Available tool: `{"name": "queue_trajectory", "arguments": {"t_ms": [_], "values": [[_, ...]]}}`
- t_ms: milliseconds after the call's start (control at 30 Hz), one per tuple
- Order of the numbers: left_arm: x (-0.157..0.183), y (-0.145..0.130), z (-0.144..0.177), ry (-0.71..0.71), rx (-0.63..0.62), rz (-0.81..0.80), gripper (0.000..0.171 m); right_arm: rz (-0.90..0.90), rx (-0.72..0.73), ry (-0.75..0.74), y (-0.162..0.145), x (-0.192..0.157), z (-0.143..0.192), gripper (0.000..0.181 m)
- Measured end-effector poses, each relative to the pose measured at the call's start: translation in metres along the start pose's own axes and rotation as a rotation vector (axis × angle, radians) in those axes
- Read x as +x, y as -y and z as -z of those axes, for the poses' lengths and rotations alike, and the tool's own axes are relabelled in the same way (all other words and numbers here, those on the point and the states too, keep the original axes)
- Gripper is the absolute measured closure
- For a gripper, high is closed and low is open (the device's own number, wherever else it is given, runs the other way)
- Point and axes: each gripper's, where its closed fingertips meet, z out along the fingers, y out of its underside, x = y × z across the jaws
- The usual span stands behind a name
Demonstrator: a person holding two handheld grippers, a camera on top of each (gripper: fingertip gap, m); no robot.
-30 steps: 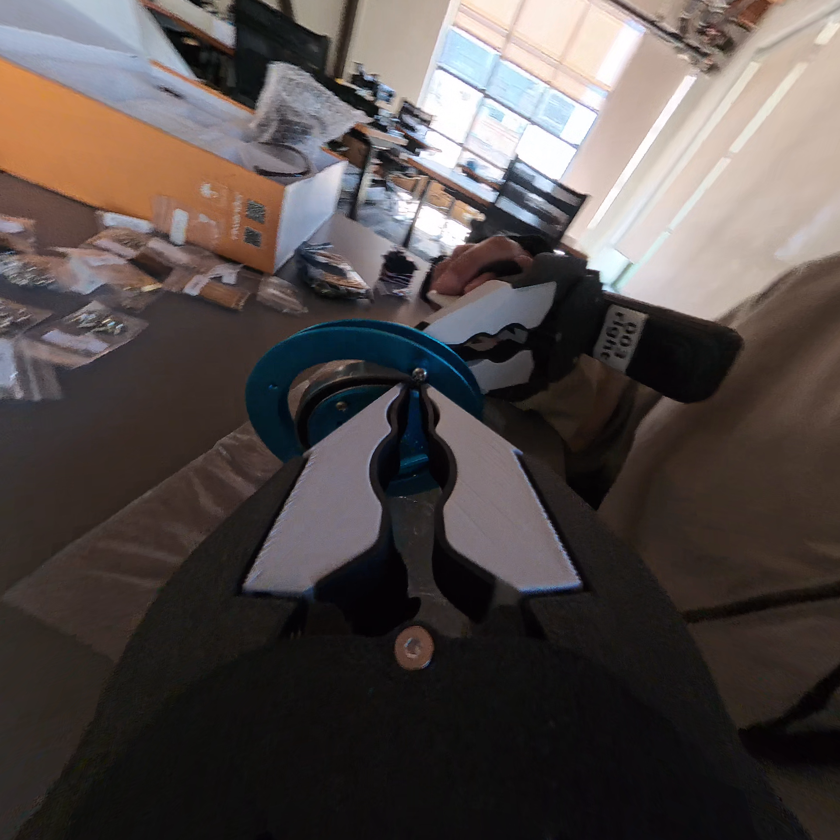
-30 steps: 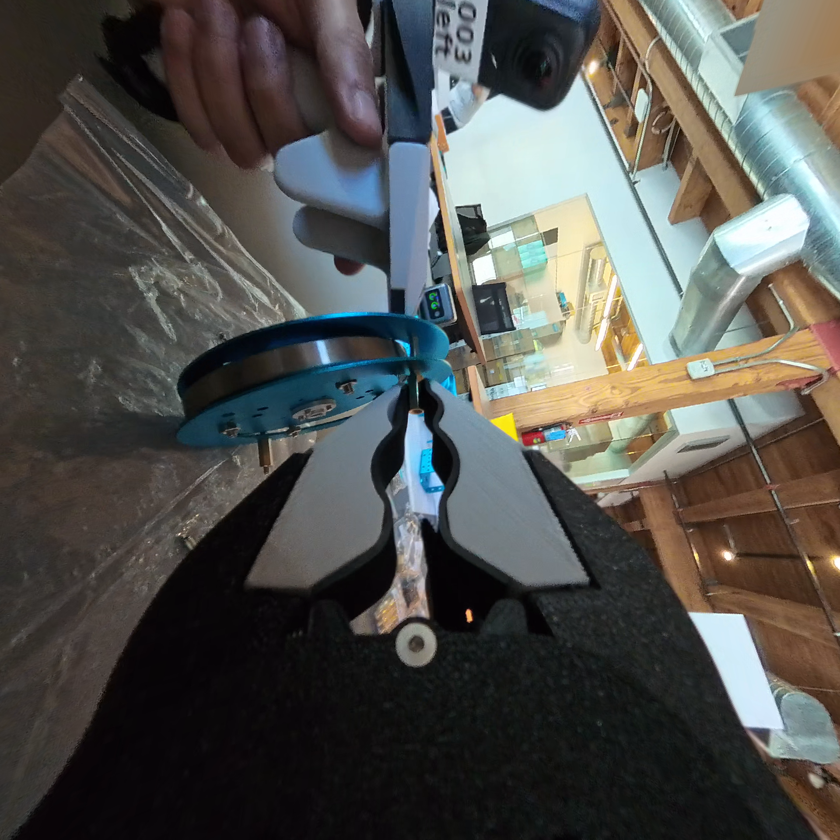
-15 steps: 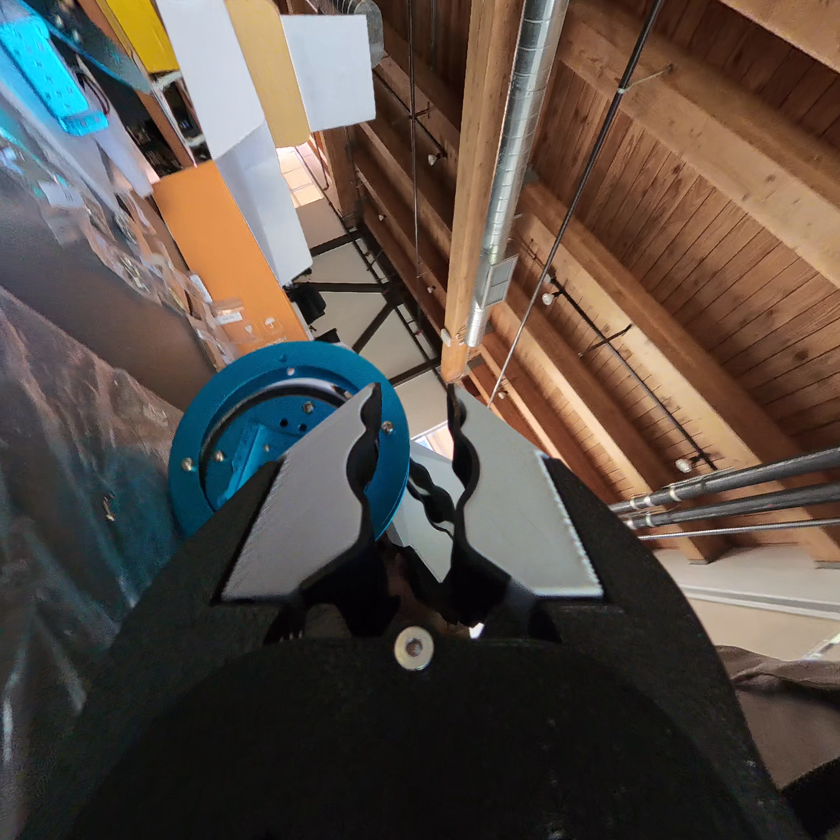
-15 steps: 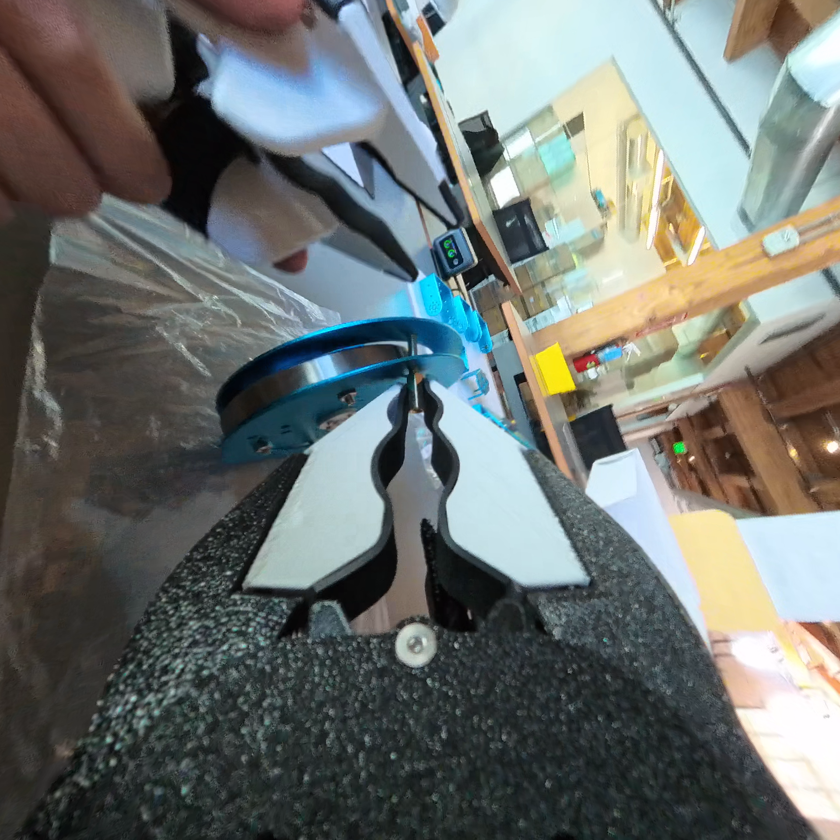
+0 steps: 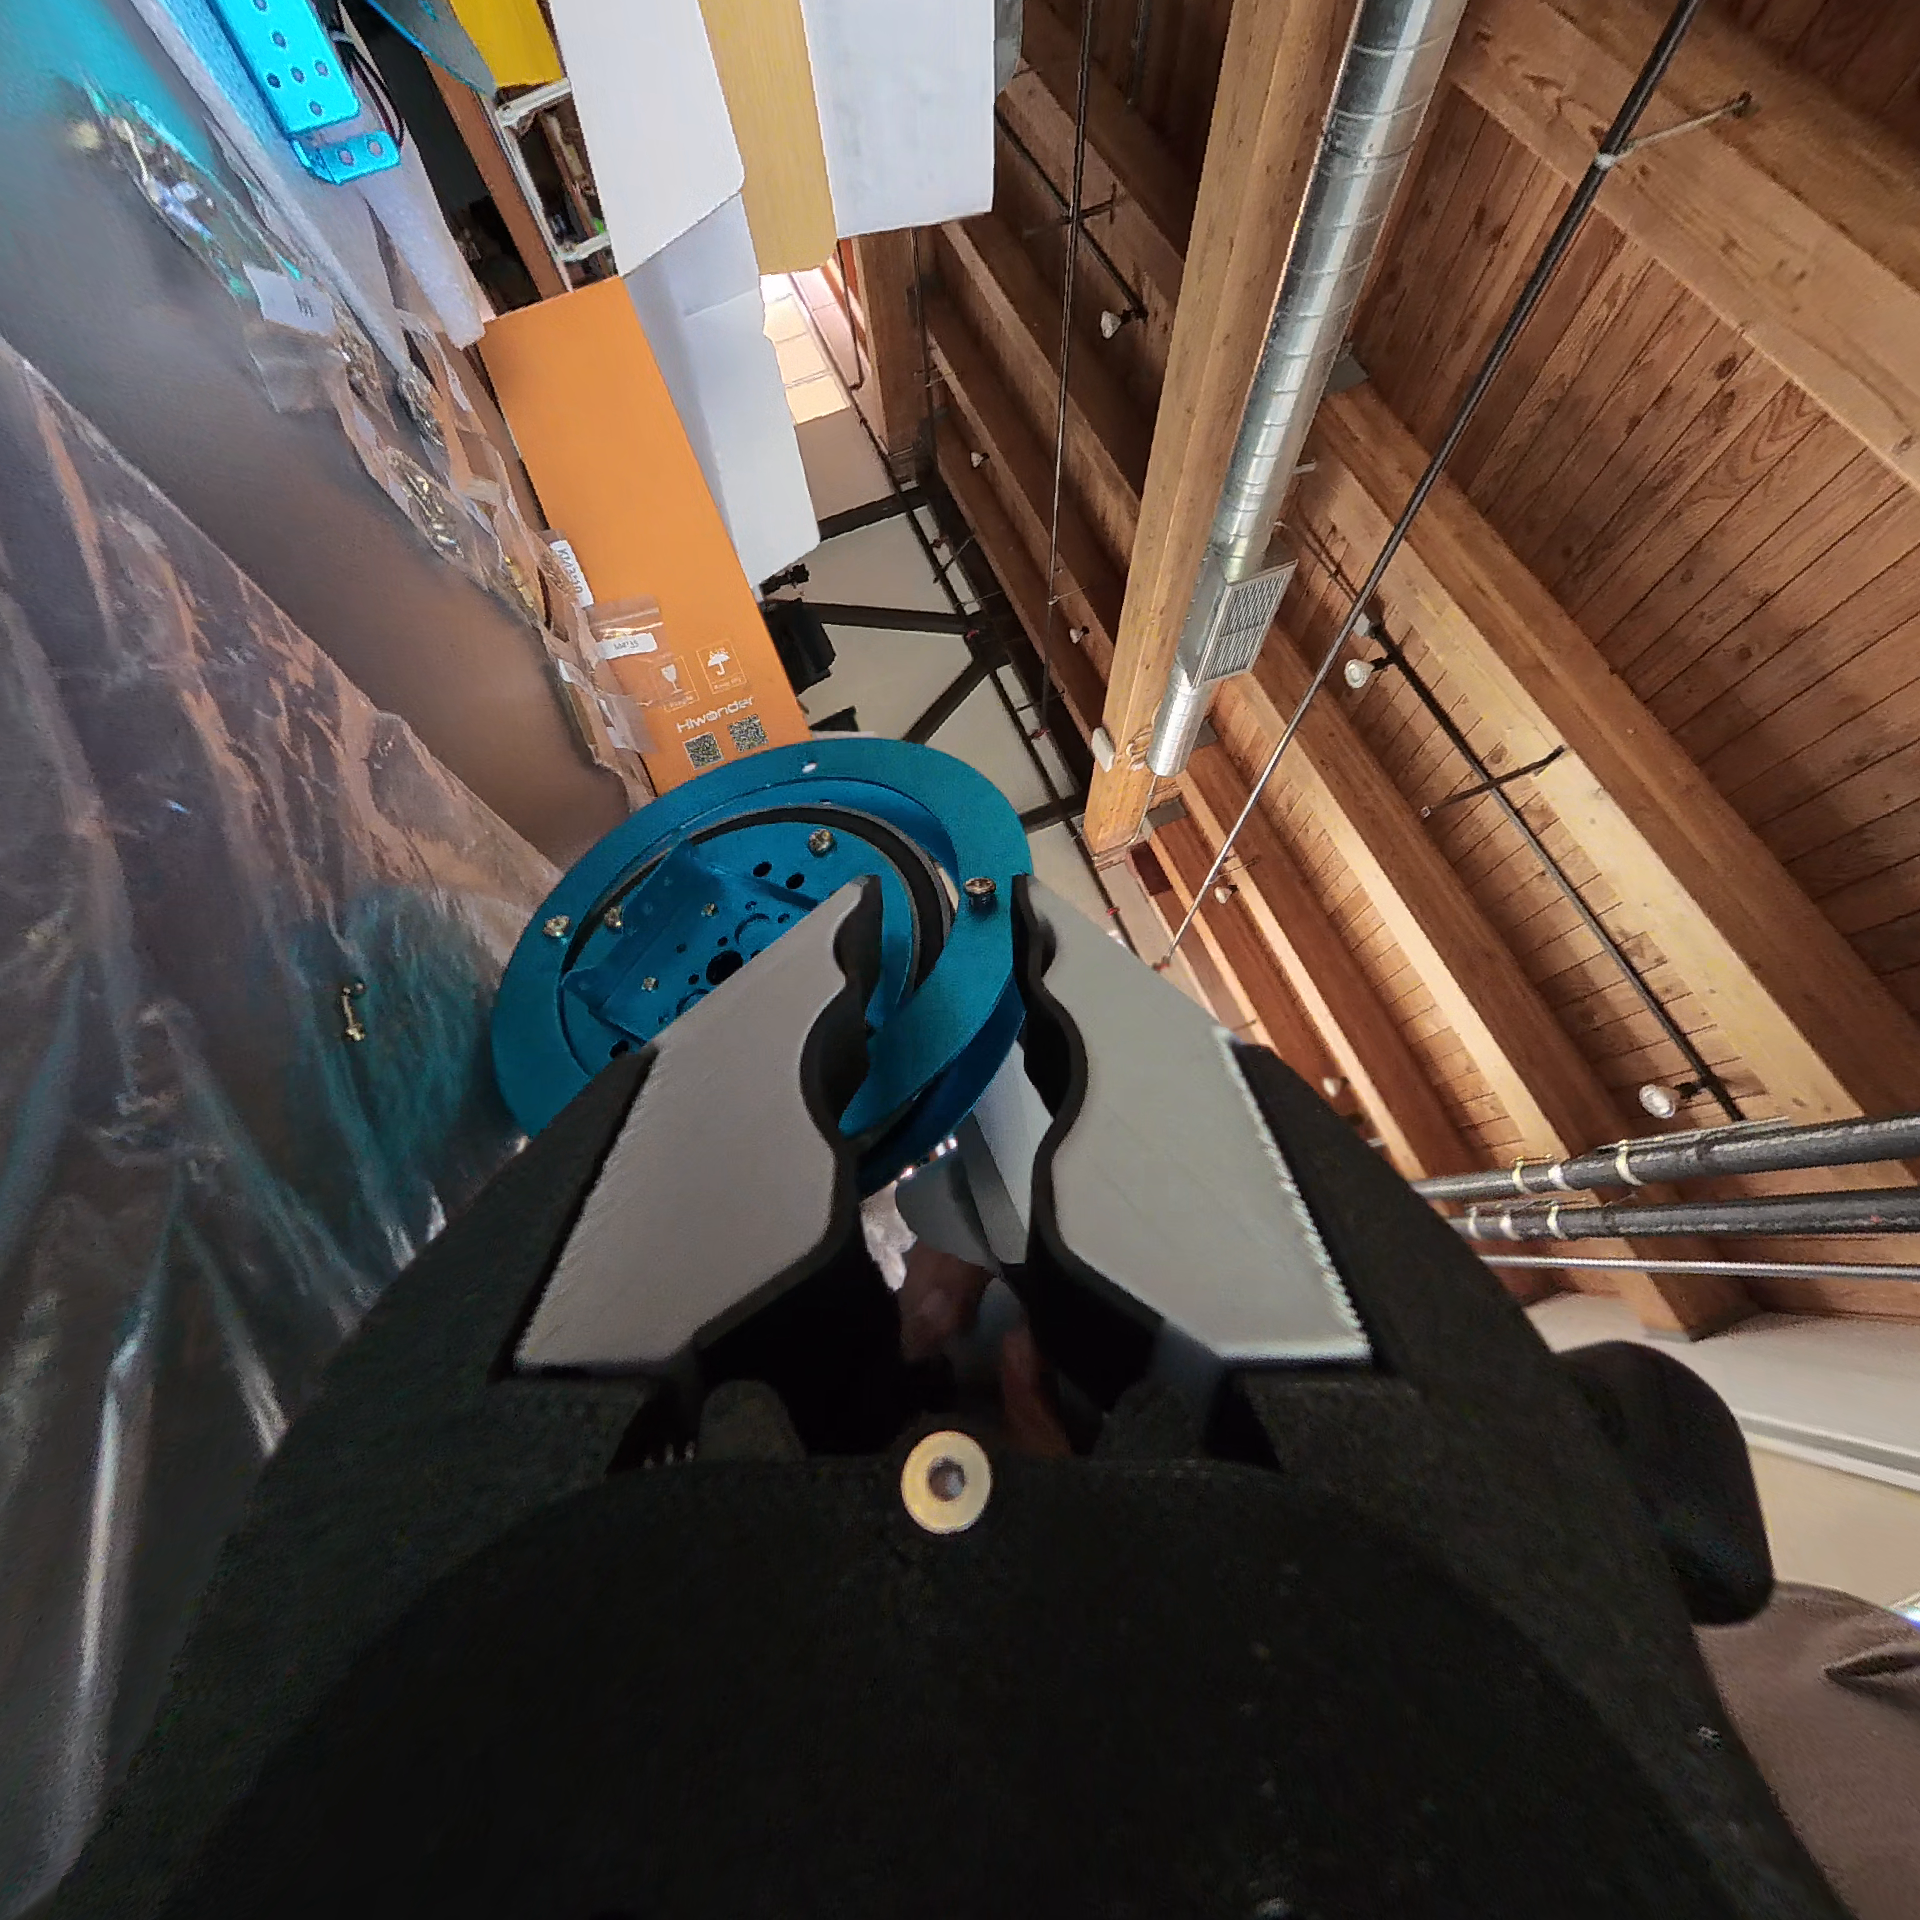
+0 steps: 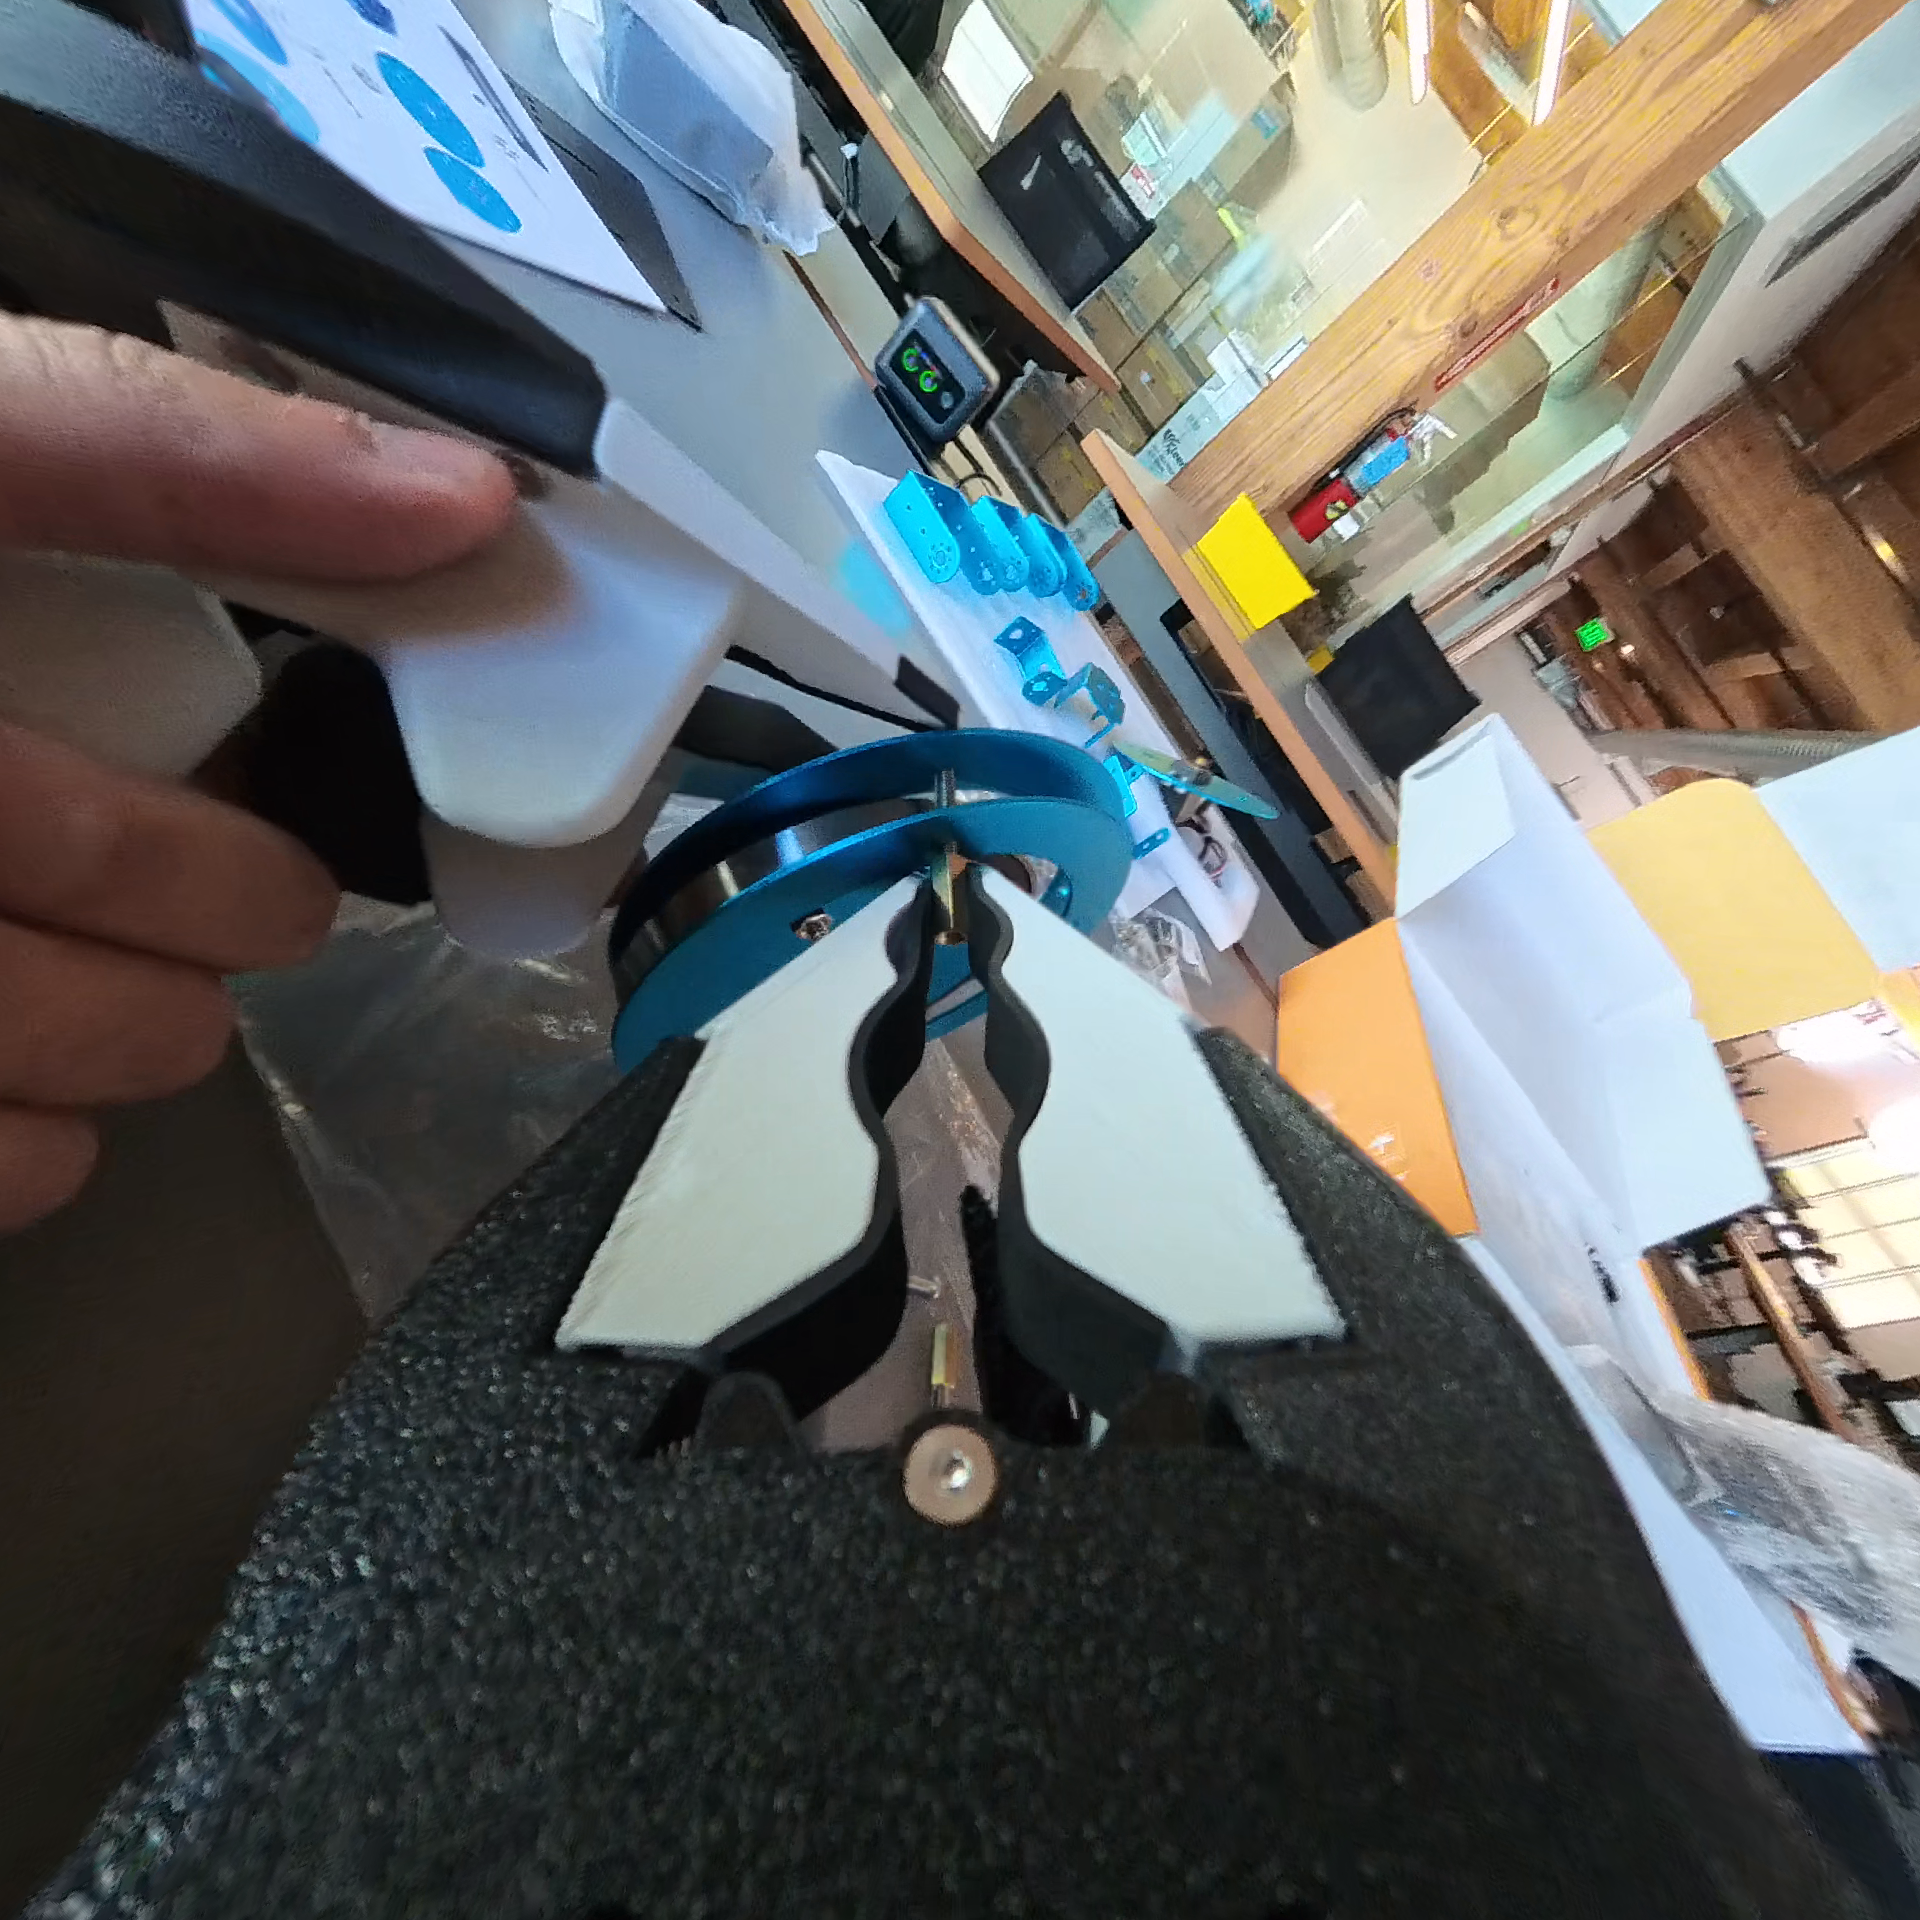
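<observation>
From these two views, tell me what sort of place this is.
Probably a workshop or maker space set up for kit assembly: blue metal brackets laid out on a bench, bagged hardware beside an orange box, and exposed wood beams with ducting overhead.

The orange box (image 5: pixel 623 540) bears printed marks and square codes; a small display (image 6: pixel 928 376) shows green characters.
</observation>
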Motion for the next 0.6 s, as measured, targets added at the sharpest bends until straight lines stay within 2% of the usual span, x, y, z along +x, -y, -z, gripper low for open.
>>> {"name": "queue_trajectory", "arguments": {"t_ms": [67, 200, 300, 400, 533, 600], "values": [[0.002, 0.003, 0.0, 0.01, -0.019, -0.035, 0.155, 0.042, 0.0, -0.018, 0.002, -0.001, -0.002, 0.177], [-0.001, 0.006, -0.001, 0.038, -0.073, -0.072, 0.154, 0.098, 0.035, 0.006, 0.004, -0.003, -0.004, 0.177], [-0.007, 0.008, -0.005, 0.039, -0.121, -0.046, 0.15, 0.13, 0.068, 0.085, 0.003, -0.001, -0.007, 0.177], [-0.008, 0.01, -0.007, 0.038, -0.176, -0.089, 0.149, 0.072, 0.073, 0.212, 0.001, 0.001, -0.011, 0.177], [-0.009, 0.015, -0.006, 0.049, -0.286, -0.314, 0.149, 0.013, 0.077, 0.37, -0.002, 0.002, -0.012, 0.177], [-0.012, 0.017, -0.003, 0.066, -0.39, -0.482, 0.15, 0.015, 0.095, 0.415, -0.002, 0.001, -0.011, 0.177]]}}
